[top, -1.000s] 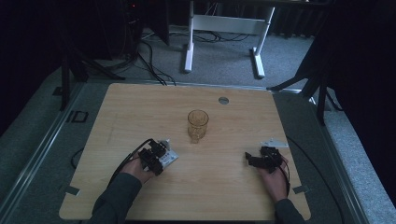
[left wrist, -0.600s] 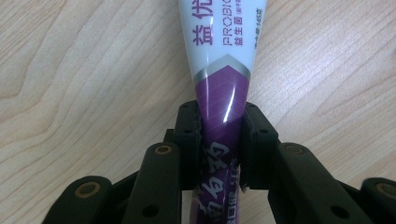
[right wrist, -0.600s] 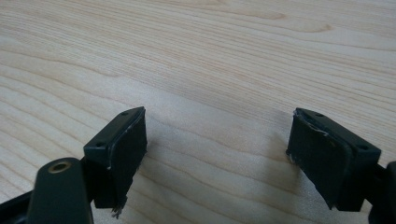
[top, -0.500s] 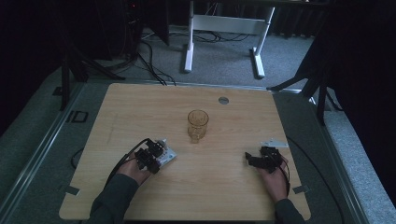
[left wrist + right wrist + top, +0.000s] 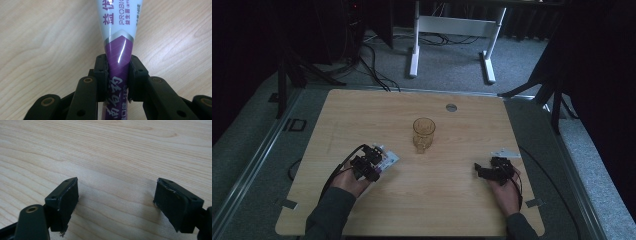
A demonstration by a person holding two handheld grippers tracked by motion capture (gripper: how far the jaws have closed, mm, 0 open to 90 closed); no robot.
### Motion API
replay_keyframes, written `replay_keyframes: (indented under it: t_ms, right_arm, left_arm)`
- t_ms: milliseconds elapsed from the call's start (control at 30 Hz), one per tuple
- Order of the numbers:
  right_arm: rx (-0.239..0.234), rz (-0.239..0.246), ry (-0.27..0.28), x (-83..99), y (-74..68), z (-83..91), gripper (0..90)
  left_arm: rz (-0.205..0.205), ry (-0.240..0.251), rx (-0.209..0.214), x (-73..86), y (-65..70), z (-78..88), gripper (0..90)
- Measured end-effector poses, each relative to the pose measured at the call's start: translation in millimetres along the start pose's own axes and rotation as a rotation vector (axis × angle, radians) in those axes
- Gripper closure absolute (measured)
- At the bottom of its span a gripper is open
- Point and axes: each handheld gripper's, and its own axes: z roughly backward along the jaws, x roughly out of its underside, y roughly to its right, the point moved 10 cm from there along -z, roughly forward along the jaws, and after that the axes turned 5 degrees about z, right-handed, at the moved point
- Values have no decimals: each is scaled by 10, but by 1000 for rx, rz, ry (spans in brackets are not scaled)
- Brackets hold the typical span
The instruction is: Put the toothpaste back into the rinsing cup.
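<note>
toothpaste tube | left gripper clamped on it | right gripper spread wide, low over table

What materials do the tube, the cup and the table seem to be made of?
Tube: probably soft plastic, glossy; a light streak runs along its purple part, and it narrows between the pads.
Cup: looks like amber glass or clear plastic; the table shows through it.
Table: pale wood or wood-look laminate, matte, with visible grain.

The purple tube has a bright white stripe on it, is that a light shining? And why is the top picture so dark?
In the left gripper view, the white streak on the tube is glare from a light on its glossy skin. In the high view, the room around the table is dim, so the glass looks murky. In the right gripper view, the wood is evenly lit.
</note>
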Motion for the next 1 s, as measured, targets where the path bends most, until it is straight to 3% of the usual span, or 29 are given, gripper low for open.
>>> replay_keyframes:
  t_ms: [367, 833, 1000]
  right_arm:
    - [0, -1, 1, -1, -1, 0, 195]
    - [0, -1, 0, -1, -1, 0, 195]
    - [0, -1, 0, 0, -1, 0, 195]
  left_arm:
    - [26, 131, -18, -141, 41, 162, 727]
    - [36, 210, 3, -296, 87, 278, 727]
    - [39, 247, -13, -364, 110, 322, 728]
